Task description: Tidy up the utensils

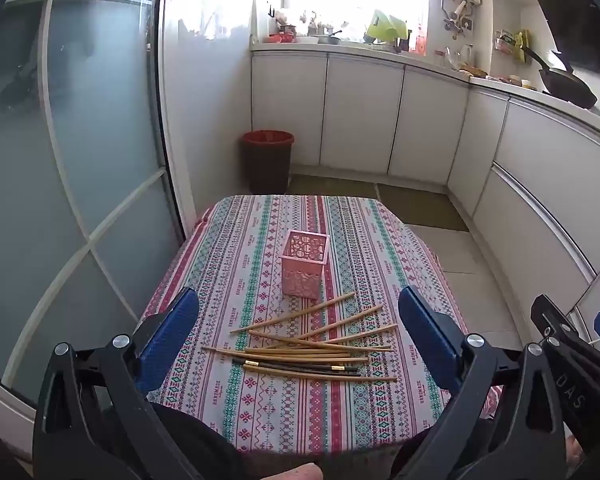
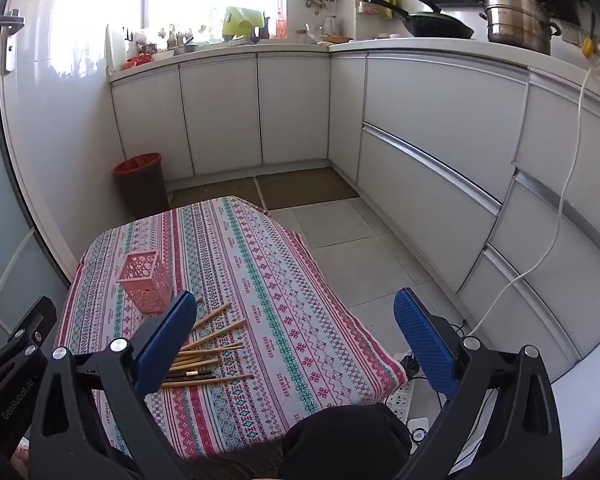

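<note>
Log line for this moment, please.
stage: pre-grasp | left gripper: open, empty | right gripper: open, empty | chopsticks: loose on tablecloth | pink holder: upright, empty

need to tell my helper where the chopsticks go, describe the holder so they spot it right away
Look at the small table draped in a striped red and green patterned cloth, in front of the white kitchen cabinets. Near its middle stands a pink square holder, upright, just beyond the scattered chopsticks. It is the only standing thing on the cloth, with cut-out circle sides and an open top.
</note>
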Available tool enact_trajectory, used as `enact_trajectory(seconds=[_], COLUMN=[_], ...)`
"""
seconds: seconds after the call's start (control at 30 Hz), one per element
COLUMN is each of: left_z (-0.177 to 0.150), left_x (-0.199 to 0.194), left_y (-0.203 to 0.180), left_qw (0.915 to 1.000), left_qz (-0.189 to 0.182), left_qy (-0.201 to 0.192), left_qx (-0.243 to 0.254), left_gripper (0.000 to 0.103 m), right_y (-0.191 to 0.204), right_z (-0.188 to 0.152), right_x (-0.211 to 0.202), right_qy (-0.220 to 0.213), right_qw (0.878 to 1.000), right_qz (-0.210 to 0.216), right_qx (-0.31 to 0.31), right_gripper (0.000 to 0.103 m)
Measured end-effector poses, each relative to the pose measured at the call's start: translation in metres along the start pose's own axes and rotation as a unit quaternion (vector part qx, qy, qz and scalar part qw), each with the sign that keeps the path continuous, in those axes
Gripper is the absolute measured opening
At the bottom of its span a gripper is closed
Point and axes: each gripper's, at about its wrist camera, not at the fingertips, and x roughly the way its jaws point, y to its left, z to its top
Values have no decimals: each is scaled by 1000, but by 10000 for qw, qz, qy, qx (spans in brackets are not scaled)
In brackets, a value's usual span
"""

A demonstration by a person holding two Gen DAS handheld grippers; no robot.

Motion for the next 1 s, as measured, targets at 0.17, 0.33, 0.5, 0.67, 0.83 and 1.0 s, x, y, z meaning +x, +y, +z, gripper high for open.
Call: enact_trajectory(seconds=[0.17, 0.33, 0.5, 0.67, 0.83, 1.0], left_z=[1, 0, 0, 0, -1, -2], left_x=[0, 1, 1, 2, 4, 6], left_y=[0, 0, 1, 1, 2, 3], left_qw=[10000, 10000, 10000, 10000, 10000, 10000], left_qz=[10, 18, 14, 16, 13, 12], left_qy=[19, 13, 16, 23, 45, 61], left_qx=[-11, -7, -9, -1, -6, -10], left_gripper=[96, 96, 96, 96, 96, 96], right_y=[2, 2, 0, 0, 0, 0], right_z=[-2, -2, -1, -2, -2, -2], right_x=[2, 2, 3, 5, 7, 8], right_qy=[17, 30, 59, 94, 108, 135], right_qw=[10000, 10000, 10000, 9999, 9999, 9999], right_qz=[20, 23, 44, 51, 50, 51], right_qx=[-20, -12, 3, 3, 2, 2], right_gripper=[96, 96, 96, 96, 96, 96])
